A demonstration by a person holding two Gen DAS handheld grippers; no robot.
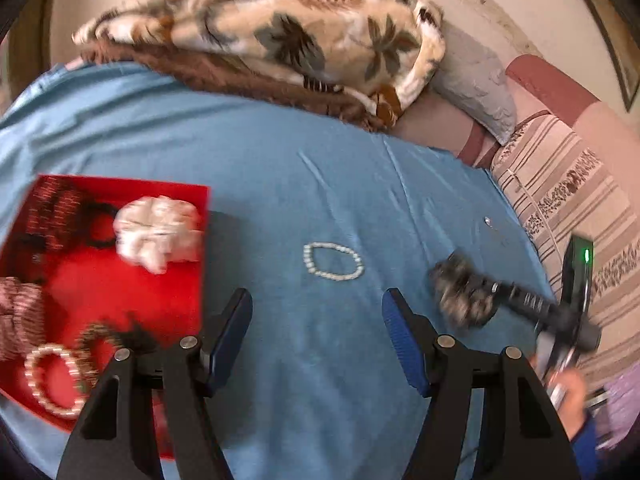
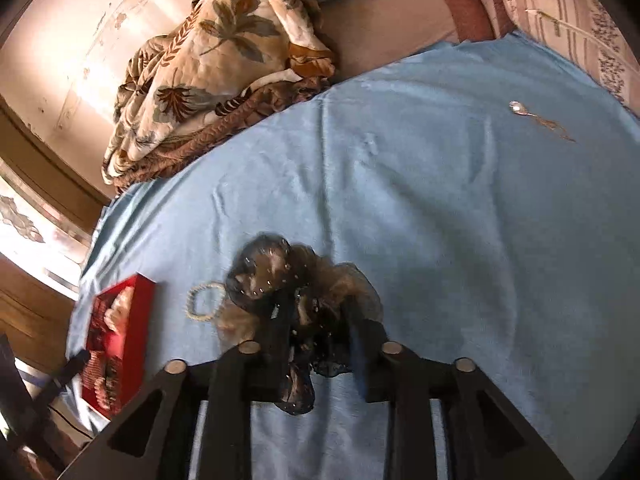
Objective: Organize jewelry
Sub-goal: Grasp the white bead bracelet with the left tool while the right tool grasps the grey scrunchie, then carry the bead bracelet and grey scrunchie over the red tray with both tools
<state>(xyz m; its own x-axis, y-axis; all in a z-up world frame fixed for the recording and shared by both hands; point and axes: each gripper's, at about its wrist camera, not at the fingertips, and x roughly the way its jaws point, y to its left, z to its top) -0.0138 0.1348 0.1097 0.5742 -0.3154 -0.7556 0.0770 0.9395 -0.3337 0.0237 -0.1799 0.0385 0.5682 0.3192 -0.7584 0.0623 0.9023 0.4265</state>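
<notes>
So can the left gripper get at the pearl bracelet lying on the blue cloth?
Probably yes: the left gripper is open, the pearl bracelet lies just ahead on bare blue cloth, nothing between.

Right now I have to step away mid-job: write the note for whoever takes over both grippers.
Left gripper: open, empty, over the blue sheet beside the red box.
Right gripper: a dark sheer scrunchie sits between its fingers; how firm the grip is, I cannot tell.
Done: white scrunchie, pearl bracelet and other pieces already lie in the red box.
Left: the dark scrunchie, the loose pearl bracelet on the sheet, and a small silver piece with a thin chain at the far side.
</notes>
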